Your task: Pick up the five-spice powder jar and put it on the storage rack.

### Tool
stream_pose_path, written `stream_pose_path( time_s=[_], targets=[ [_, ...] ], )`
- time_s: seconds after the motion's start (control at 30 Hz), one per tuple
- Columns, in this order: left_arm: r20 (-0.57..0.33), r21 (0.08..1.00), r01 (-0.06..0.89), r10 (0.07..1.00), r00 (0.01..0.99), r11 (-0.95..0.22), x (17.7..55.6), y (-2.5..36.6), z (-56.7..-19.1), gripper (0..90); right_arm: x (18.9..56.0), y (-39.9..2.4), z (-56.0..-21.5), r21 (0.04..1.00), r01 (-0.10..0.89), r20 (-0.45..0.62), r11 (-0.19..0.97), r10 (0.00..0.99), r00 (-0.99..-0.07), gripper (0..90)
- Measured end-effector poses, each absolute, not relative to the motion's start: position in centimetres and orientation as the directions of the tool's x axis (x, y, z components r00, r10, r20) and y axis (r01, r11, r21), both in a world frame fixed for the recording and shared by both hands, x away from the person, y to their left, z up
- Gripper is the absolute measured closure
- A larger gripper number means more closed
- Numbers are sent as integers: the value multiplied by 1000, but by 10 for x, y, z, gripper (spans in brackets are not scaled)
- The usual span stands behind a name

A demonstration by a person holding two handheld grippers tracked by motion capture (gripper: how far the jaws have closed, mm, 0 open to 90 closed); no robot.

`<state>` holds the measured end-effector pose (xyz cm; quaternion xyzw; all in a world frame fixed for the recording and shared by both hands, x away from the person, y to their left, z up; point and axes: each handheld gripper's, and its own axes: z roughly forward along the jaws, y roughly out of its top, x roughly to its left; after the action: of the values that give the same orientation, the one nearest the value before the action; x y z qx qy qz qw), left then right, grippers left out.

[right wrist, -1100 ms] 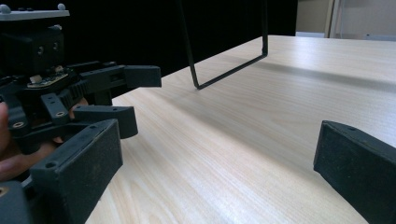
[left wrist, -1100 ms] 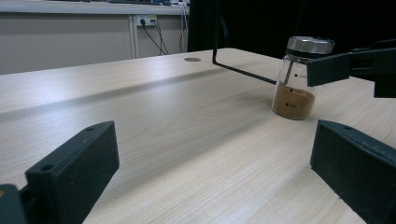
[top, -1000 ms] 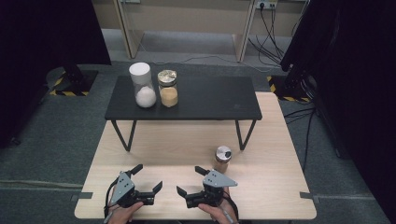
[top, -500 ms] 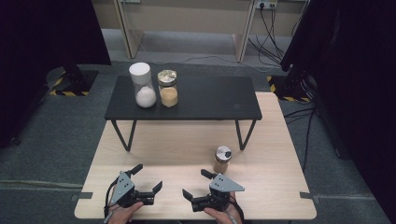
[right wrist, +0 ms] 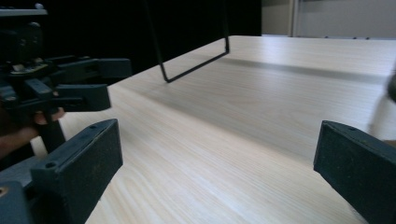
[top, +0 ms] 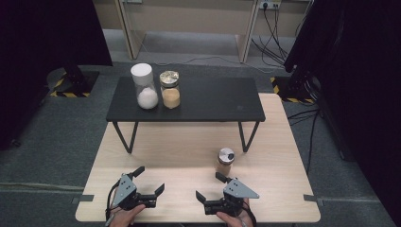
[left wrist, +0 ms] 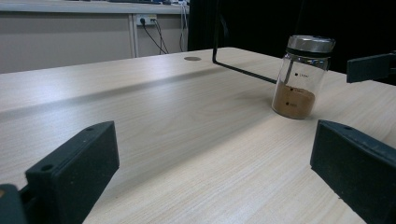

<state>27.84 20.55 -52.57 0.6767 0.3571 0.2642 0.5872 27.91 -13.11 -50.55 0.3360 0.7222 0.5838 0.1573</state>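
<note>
1. Looking down from the high view, the right gripper (top: 209, 187) rests on the table (top: 170, 156) with its fingers spread and empty, just short of the small jar (top: 225, 161) of brown powder. The left gripper (top: 149, 180), also released, sits well apart. A hasty reach could knock the narrow jar over.
2. In the left gripper view, the jar (left wrist: 301, 77) stands upright near the stand's wire leg (left wrist: 243, 71); a sideways push could drive it against that leg.
3. In the right gripper view, the fingers (right wrist: 79, 163) gape wide, angled away from the jar, so closing without turning would likely grab nothing.
</note>
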Motion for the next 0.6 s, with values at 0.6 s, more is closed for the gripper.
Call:
stream_pose_path(
  time_s=[0.6],
  targets=[
    [-63, 983, 174, 792, 608, -55, 279, 205, -526, 5, 285, -161, -507, 953, 293, 127, 79, 772, -622, 14]
  ],
)
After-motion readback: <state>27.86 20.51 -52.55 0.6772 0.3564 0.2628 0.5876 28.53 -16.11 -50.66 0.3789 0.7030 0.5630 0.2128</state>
